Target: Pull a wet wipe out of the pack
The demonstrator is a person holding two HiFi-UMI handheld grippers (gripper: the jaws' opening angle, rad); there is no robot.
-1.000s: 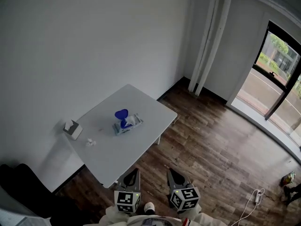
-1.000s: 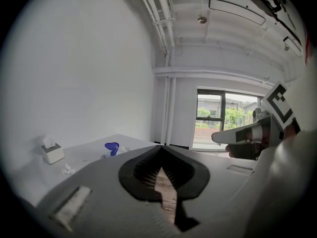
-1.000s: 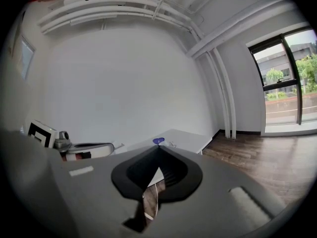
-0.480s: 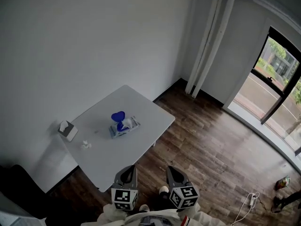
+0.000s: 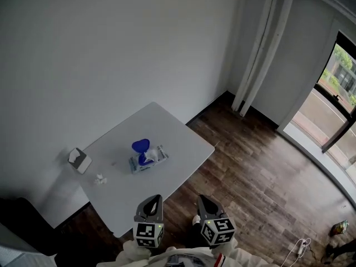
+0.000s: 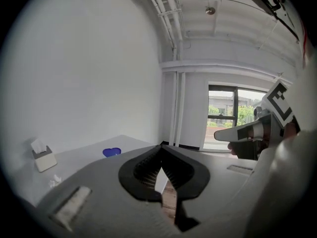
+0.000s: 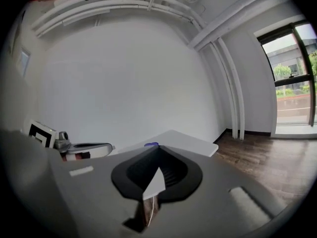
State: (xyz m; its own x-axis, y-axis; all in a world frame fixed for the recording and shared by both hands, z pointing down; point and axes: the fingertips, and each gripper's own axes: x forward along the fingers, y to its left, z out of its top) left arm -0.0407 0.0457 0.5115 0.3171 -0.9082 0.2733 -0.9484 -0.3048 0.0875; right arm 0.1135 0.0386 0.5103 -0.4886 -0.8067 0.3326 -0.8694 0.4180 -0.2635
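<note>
While both grippers sit low in the head view, neither is over the table (image 5: 186,141); left gripper (image 5: 151,203) jaws closed tip to tip, nothing between; right gripper (image 5: 206,204) same, jaws together and empty; the two are side by side with a gap between them, both pointing toward the table.

Edges: the table's near edge runs just ahead of the left jaws; its right corner lies ahead of the right jaws, which are over the wood floor (image 5: 250,177); the table's far-left side stands close to the white wall (image 5: 111,54); open floor right of both jaws out to the window (image 5: 339,93); straight run of tabletop from the near edge to the pack.

Wet wipe pack (image 5: 151,159) lies flat mid-table, well ahead of both jaws, slightly left of the left jaws' line; white-and-blue wrapper; blue lid (image 5: 141,146) flipped up at the pack's far-left end; white shows at the opening, too small to tell if a wipe pokes out.

Further left of the jaws' line: tissue box (image 5: 79,160) near the table's left corner; small crumpled white scrap (image 5: 100,178) near it.

In the left gripper view the lid shows left of the jaw tips; in the right gripper view it peeks just over them.
</note>
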